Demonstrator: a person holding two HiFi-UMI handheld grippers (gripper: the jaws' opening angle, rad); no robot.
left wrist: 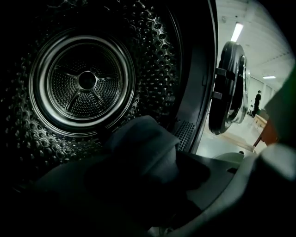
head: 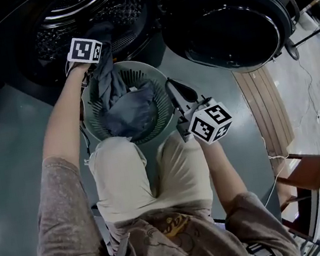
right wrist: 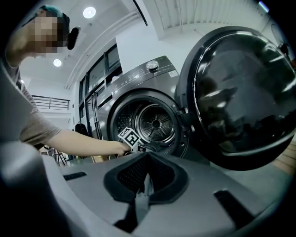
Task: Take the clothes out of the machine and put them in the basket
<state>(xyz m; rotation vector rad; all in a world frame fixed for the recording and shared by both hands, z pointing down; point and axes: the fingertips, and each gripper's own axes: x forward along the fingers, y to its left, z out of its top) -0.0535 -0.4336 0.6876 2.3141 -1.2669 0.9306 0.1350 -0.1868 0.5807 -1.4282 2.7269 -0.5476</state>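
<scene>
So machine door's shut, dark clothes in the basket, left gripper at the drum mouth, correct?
Not shut: the door is swung wide open, clear in the head view. The dark clothes do lie in the basket, left gripper at the drum mouth.

Large indoor hall, front-loading machine [right wrist: 138, 83], glossy grey floor [head: 11, 170], ceiling strip light [left wrist: 237, 31]

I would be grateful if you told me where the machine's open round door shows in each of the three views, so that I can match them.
Head view: the door is at the upper right, swung open.
Left gripper view: the door is at the right, seen nearly edge-on.
Right gripper view: the door fills the right side.
Shared landmark: the perforated drum, left of the door in all three.
</scene>
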